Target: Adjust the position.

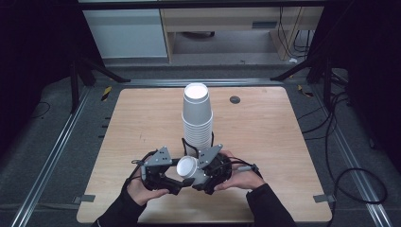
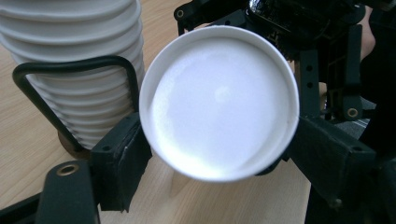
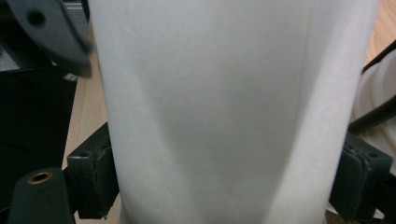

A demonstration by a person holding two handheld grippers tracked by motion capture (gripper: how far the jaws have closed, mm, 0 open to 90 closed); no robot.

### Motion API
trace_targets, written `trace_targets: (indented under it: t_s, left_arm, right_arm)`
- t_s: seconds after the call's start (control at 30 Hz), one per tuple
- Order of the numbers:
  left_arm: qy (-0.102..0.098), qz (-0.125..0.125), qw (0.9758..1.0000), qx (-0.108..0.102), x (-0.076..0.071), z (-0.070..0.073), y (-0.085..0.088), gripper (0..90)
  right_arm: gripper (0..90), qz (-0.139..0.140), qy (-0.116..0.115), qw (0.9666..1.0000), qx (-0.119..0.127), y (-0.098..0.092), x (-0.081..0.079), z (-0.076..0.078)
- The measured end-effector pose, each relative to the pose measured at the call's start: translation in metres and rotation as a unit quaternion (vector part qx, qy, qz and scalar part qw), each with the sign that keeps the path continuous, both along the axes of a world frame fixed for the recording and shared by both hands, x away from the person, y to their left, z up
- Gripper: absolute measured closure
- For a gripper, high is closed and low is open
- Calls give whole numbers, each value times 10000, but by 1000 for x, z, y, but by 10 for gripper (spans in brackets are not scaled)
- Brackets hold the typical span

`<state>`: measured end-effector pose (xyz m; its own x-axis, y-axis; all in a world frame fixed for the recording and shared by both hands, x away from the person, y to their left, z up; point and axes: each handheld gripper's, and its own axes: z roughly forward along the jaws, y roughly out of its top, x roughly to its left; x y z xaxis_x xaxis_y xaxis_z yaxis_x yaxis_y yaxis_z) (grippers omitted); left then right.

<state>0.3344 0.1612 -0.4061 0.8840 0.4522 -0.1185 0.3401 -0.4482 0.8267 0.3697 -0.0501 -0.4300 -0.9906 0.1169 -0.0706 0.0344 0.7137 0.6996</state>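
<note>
Fingers of right gripper [image 3: 224,186] clamp cup [image 3: 224,112], wood table [image 1: 265,142], dark rm

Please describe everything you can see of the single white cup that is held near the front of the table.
The cup is plain white, looks like paper, with a rolled rim and tapered wall. It lies tilted on its side above the table, in front of the cup stack. The right hand-held gripper clamps its wall between both pads. The left hand-held gripper has its jaws beside the rim, seemingly not pressing.
</note>
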Motion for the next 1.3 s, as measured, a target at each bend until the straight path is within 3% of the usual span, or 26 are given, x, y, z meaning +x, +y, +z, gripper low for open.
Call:
trace_targets:
  t_s: [0.63,1.0,1.3]
  left_arm:
    - [136,-22,9999,56,5,-4,-8,185]
    - [93,-34,9999,42,5,-4,-8,204]
    - [125,-33,9999,2,5,-3,-7,215]
  right_arm:
    - [138,59,5,9999,-99,7,-3,-3]
    - [132,43,-4,9999,-108,8,-2,-3]
    - [112,-5,121,9999,-85,10,-1,-3]
